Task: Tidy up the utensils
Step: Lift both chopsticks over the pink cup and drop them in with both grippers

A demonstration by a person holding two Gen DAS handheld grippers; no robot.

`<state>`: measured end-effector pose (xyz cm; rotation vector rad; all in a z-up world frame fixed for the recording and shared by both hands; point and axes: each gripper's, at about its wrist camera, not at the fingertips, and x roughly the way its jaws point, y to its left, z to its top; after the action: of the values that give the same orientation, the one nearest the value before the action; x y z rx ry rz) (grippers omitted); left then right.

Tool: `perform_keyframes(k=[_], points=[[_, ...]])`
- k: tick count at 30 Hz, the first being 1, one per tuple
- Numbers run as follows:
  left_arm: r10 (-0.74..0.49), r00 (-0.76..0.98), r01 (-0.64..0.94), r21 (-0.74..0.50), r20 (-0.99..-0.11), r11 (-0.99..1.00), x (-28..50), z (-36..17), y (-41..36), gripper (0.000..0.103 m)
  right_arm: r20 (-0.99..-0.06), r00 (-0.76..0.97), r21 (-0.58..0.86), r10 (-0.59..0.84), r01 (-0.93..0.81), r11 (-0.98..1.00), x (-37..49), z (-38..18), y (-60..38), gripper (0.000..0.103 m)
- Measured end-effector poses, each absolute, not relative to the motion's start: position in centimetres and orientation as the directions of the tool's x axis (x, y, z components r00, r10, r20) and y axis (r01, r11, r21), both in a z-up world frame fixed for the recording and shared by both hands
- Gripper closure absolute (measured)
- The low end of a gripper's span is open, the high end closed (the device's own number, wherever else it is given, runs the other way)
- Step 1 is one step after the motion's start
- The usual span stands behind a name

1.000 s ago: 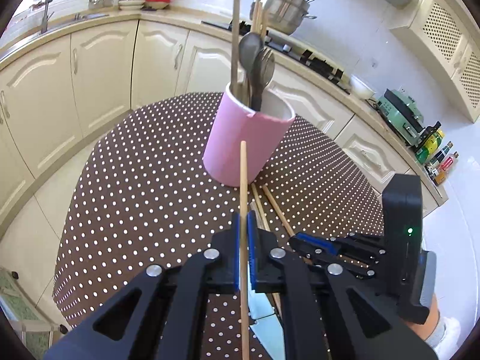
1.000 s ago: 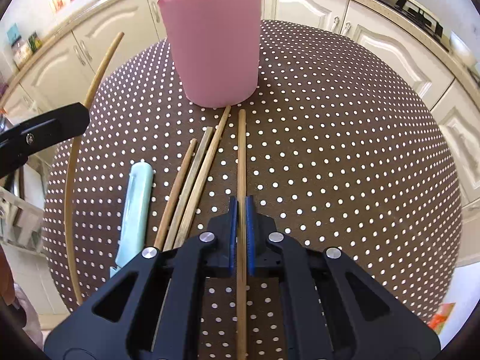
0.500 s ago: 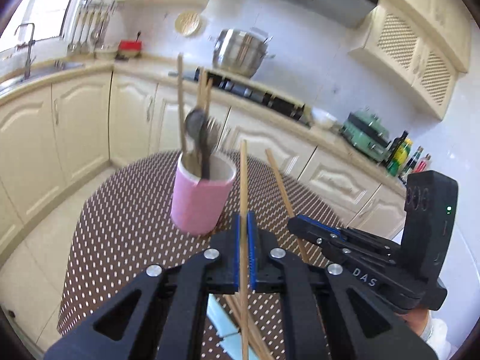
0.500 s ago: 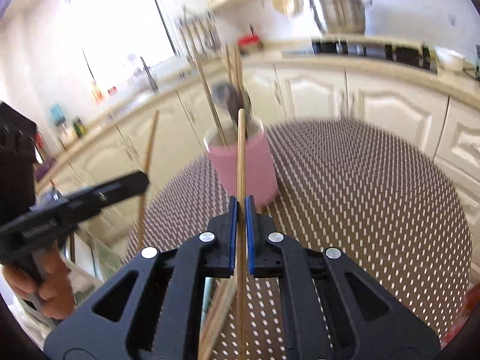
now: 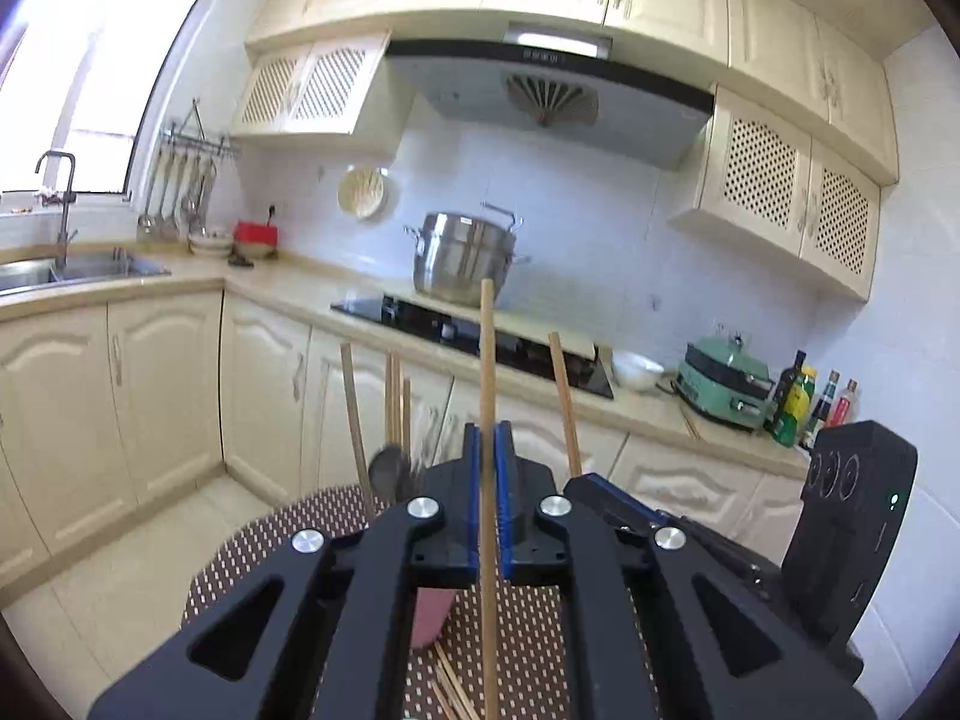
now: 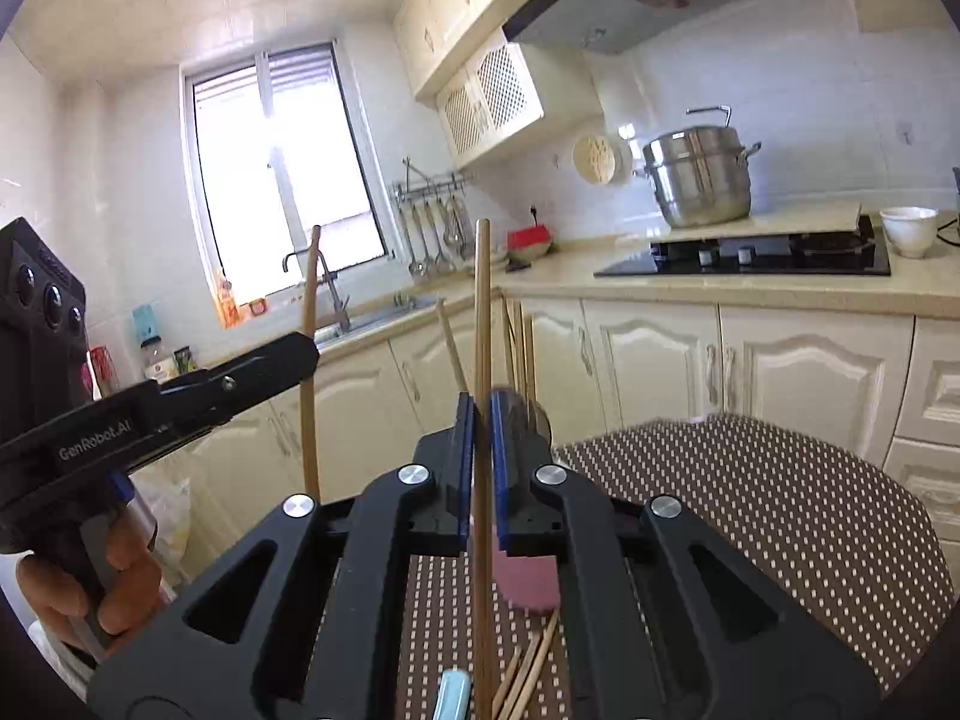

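The left tool is squeezed shut on a long wooden chopstick, which stands almost straight up between its blue pads. The right tool is squeezed shut on another chopstick in the same way. In the right view the left tool shows at the side with a hand around its grip, and its stick pokes up past the tip. In the left view the right tool shows at the side with its stick leaning a little. Just under the tools, on the spotted desk, lie more loose chopsticks and the end of a pale blue thing; what that thing is cannot be told. A bit farther on the desk stands a pink cup, mostly hidden behind the tool. Sticks and a dark spoon stand up out of the cup. Far behind, against the wall, is a kitchen desk with a black stove. A big shiny pot sits by the stove, with a white bowl near it. What is inside the pot and the bowl cannot be seen. A sink is under the window.
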<state>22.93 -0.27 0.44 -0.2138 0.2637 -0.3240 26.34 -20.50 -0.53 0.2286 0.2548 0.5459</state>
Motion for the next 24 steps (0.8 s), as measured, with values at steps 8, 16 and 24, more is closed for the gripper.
perform_keyframes(k=[8,16,24], points=[[-0.29,0.952,0.263,-0.227,-0.097,0.938,26.1,2.3,-0.7,0.098,-0.066,0.86,0.259,0.506,-0.475,0.841,30.2,1.0,-19.1,0.097],[-0.254,0.962,0.224,-0.241,-0.099,0.944,30.0,1.6,-0.1,0.098,-0.069,0.863,0.271,0.5,-0.466,0.842,32.8,0.5,-18.4,0.097],[-0.263,0.943,0.207,-0.256,-0.206,0.944,31.1,-1.8,0.0,0.098,-0.277,0.888,0.234,0.367,-0.308,0.922,33.4,-3.2,-21.1,0.096]])
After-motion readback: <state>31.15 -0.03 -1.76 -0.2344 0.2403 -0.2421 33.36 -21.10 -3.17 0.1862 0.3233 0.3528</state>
